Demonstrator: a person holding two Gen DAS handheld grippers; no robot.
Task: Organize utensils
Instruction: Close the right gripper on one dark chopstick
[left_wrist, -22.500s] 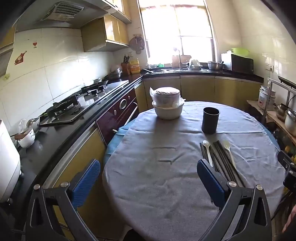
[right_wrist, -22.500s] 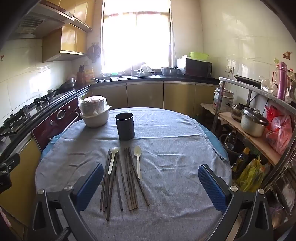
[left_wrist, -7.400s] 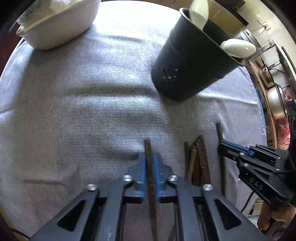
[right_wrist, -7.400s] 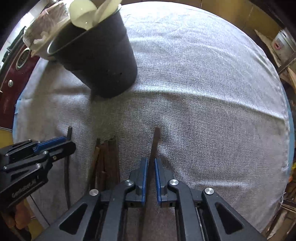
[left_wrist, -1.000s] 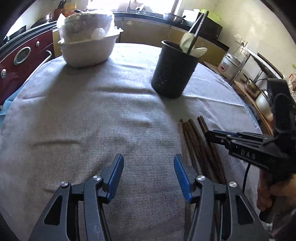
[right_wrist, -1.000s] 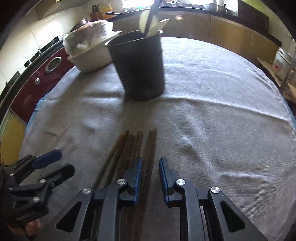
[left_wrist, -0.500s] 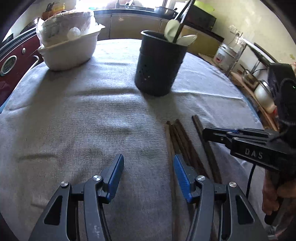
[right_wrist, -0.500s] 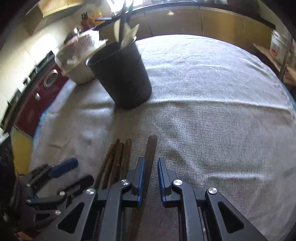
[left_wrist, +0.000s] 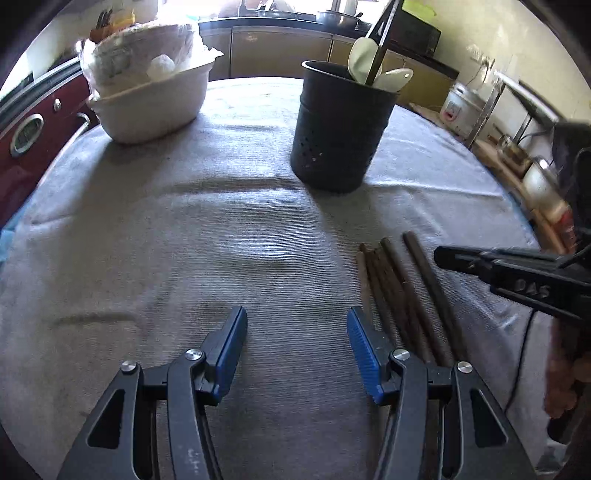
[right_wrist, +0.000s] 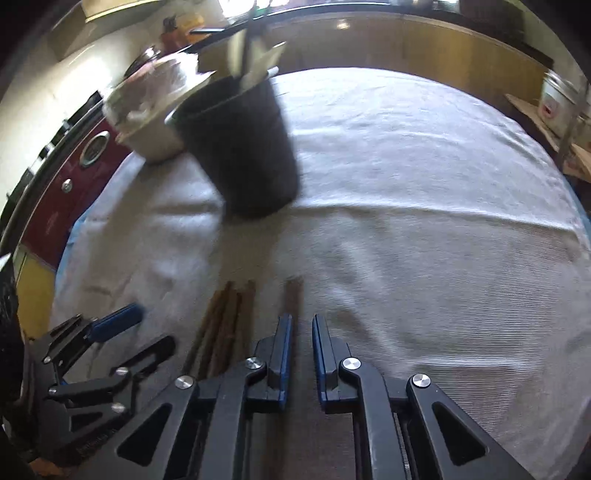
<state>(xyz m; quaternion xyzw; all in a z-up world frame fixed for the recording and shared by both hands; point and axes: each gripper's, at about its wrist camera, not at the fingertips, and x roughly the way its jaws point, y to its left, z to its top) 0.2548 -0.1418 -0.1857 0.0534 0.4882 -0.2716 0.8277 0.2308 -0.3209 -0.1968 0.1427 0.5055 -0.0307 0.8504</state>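
The left gripper (left_wrist: 295, 332) hovers over the grey tablecloth (left_wrist: 166, 229) with its jaws spread wide and empty — the bundle of brown chopsticks (left_wrist: 399, 291) lies just at its 2 o'clock. The right gripper (right_wrist: 301, 332) has its jaws narrowed, but not clenched, around one chopstick (right_wrist: 293, 291) set slightly apart from the bundle. The black utensil holder (left_wrist: 341, 125) stands at 12 o'clock with two white spoons (left_wrist: 364, 59) in it — a white bowl (left_wrist: 151, 99) sits at 10 o'clock.

You're in a home kitchen: yellow cabinets (left_wrist: 273, 48) under a dark counter, a built-in oven (left_wrist: 26, 129), a rice cooker (left_wrist: 460, 109).
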